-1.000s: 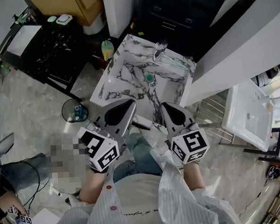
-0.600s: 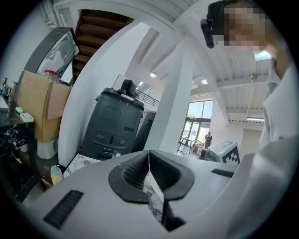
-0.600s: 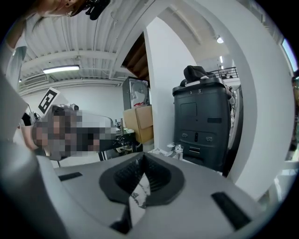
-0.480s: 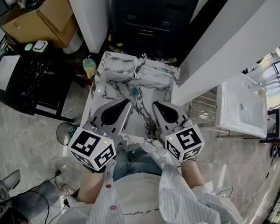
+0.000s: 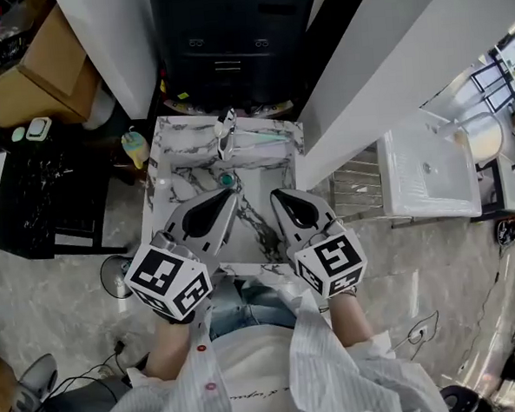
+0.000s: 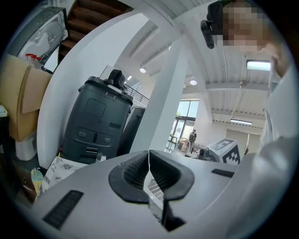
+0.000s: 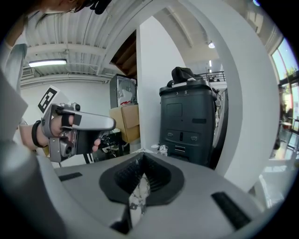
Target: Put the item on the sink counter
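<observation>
Poised side by side above sink counter (image 5: pixel 161 182) front, ready to reach: left gripper (image 5: pixel 229 194), right gripper (image 5: pixel 276 195). Jaws of each pressed together, empty. Probable item: bottle (image 5: pixel 133 148), just off counter's left edge, not yet on it.

Sink counter (image 5: pixel 179 131) of white marble-look stone with grey veins, polished and glossy. A shiny metal faucet (image 5: pixel 226 131) stands on it. The left gripper (image 5: pixel 231 194) and right gripper (image 5: pixel 275 194) have smooth, matt grey plastic shells; their inner pads (image 6: pixel 134 173) are black, ribbed and rubber-like. Brown cardboard box (image 5: pixel 19 80), dull and papery. Floor (image 5: pixel 63 291) of glossy pale stone tile. The person's shirt (image 5: pixel 337 370) is light striped cloth.
</observation>
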`<state>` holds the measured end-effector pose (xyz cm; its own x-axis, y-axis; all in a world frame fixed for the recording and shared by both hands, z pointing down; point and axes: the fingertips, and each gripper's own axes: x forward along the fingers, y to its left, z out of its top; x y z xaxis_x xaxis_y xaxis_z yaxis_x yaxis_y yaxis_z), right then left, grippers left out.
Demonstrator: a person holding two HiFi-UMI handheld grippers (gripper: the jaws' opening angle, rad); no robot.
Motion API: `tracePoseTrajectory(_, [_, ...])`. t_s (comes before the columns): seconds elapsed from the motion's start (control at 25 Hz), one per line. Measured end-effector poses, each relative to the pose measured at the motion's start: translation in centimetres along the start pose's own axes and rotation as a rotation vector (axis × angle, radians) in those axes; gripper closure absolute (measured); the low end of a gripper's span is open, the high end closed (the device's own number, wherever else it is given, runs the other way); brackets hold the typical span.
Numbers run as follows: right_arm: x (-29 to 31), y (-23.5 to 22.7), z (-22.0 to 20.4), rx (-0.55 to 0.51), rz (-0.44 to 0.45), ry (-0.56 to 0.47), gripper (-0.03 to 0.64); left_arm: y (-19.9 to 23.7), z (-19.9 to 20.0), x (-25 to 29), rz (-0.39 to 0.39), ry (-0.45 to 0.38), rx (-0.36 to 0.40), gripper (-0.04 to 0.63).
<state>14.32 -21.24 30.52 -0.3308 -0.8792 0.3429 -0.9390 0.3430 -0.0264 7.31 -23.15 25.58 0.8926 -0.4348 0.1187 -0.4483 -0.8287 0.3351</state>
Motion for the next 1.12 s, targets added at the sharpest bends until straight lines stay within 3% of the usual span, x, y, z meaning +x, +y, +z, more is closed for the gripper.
tracePoseTrajectory(0.48, [1.9, 0.5, -1.0, 0.024, -0.042, 0.059, 0.607, 2.0, -0.5, 0.4, -0.059, 0.049, -0.026, 0.575])
tracePoseTrajectory(1.12, [8.5, -5.5, -3.8, -0.034, 0.002, 0.184, 0.606, 6.1, -4.9, 2.1, 0.004, 0.136, -0.102, 0.575])
